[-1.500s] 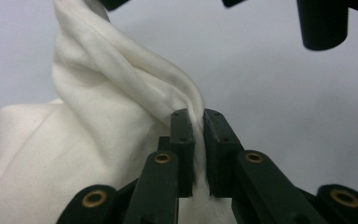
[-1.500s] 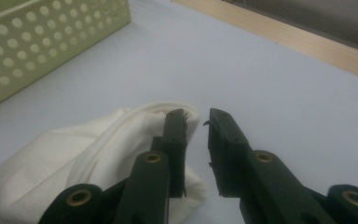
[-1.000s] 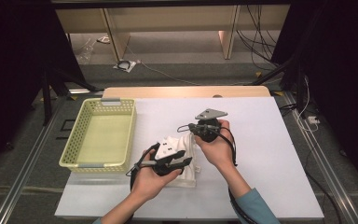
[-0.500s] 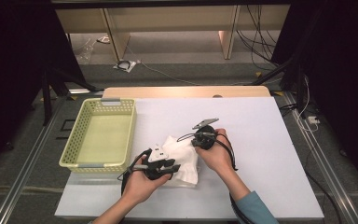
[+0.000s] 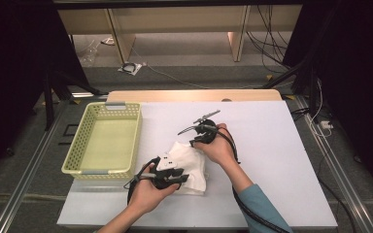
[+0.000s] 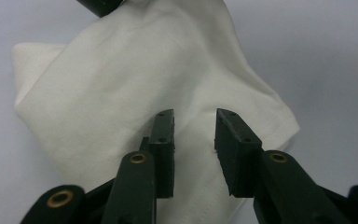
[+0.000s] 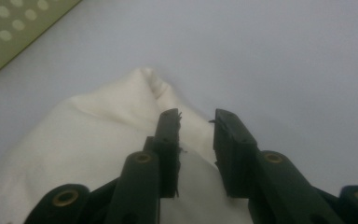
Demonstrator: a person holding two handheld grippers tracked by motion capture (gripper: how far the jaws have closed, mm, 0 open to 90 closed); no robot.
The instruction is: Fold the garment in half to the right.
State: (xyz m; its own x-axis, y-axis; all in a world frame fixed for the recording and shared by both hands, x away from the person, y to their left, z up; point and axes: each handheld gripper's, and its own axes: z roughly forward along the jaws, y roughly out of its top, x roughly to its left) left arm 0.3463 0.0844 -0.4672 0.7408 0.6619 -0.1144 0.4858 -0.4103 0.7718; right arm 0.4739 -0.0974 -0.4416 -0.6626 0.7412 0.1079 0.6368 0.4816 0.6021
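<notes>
A white folded cloth [image 5: 190, 164] lies on the white table top [image 5: 272, 160], left of centre. My left gripper [image 5: 174, 168] is at the cloth's near edge. In the left gripper view the left gripper [image 6: 195, 135] is open, low over the cloth [image 6: 121, 79], with nothing pinched. My right gripper [image 5: 194, 144] is at the cloth's far right corner. In the right gripper view the right gripper [image 7: 196, 135] has just been opening. A raised fold of the cloth [image 7: 88, 135] lies under its gap, and the pads do not press on it.
A pale yellow-green perforated basket [image 5: 75, 145] stands with nothing in it at the table's left side, close to the cloth. White table surface stretches to the right and far side. Black cables trail from both grippers toward the near edge.
Both hands have sunk toward the table, the right one also shifting left. The cloth, bunched up between the grippers before, now lies flatter and more spread out.
</notes>
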